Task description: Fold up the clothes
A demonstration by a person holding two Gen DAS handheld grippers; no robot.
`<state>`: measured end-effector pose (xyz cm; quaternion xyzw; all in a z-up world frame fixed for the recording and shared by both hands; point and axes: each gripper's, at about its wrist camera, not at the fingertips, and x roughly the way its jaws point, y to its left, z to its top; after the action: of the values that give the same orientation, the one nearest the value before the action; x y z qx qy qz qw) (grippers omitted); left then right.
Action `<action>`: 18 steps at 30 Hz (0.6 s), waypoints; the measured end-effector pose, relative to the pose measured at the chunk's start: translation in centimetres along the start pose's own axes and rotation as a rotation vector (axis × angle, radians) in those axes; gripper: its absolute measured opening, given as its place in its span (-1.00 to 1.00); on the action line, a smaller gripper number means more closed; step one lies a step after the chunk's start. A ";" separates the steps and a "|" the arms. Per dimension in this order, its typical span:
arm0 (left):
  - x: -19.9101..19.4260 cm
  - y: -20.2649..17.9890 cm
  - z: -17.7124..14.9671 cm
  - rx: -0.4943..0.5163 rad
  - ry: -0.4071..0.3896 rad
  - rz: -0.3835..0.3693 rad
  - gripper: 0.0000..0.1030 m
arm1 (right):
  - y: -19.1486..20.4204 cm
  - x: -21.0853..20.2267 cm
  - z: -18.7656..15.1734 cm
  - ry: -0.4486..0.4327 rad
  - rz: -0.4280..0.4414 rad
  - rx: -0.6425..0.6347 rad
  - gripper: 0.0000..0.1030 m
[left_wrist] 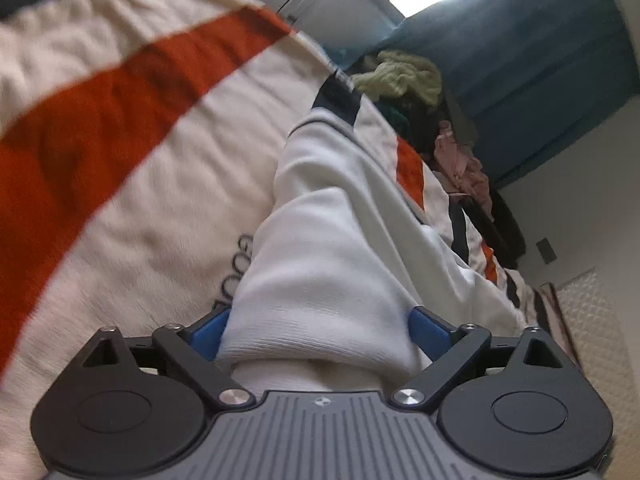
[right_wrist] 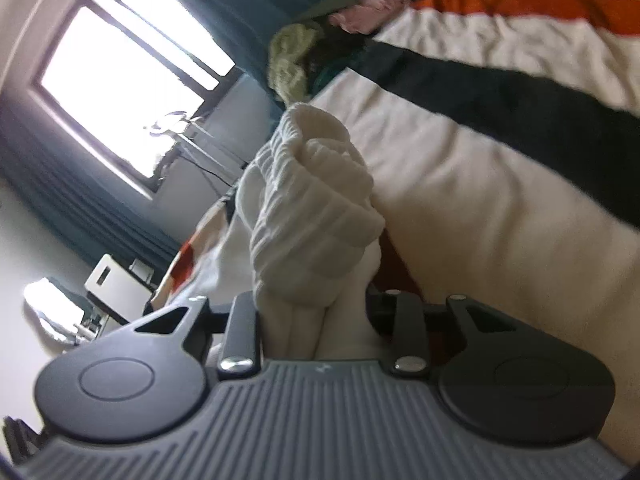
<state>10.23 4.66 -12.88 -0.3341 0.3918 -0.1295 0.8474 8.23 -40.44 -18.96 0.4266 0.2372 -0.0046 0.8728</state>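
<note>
A white knit garment [left_wrist: 340, 248] lies stretched over a striped blanket on a bed. My left gripper [left_wrist: 320, 332] is shut on one bunched end of it; its blue fingers [left_wrist: 208, 336] press the cloth from both sides. In the right wrist view my right gripper [right_wrist: 316, 312] is shut on the garment's ribbed elastic end [right_wrist: 316, 200], which bulges up out of the jaws. The fingertips of both grippers are hidden by the cloth.
The blanket [left_wrist: 120, 120] is cream with orange and dark stripes, and also shows in the right wrist view [right_wrist: 500, 208]. A pile of other clothes [left_wrist: 432, 120] lies at the far end. Teal curtains [left_wrist: 540, 80], a bright window [right_wrist: 120, 80] and a small white cabinet [right_wrist: 112, 280] stand beyond.
</note>
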 end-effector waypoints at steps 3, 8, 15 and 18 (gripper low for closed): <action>0.2 0.3 0.1 -0.006 -0.021 0.006 0.50 | -0.4 -0.1 -0.3 0.008 0.004 0.025 -0.34; -0.9 -0.2 0.7 -0.035 -0.033 -0.061 -0.23 | 1.2 -1.4 -0.1 -0.020 0.030 -0.017 -0.41; -3.4 -4.8 2.4 -0.064 -0.058 -0.247 -0.33 | 5.1 -6.2 3.7 -0.159 0.106 -0.072 -0.44; -2.7 -9.4 3.9 -0.046 -0.064 -0.295 -0.33 | 5.8 -7.9 7.0 -0.220 0.134 -0.058 -0.44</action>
<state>11.77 0.80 -3.16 -0.4111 0.3141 -0.2331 0.8234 5.30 -43.51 -7.75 0.4128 0.1111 0.0136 0.9039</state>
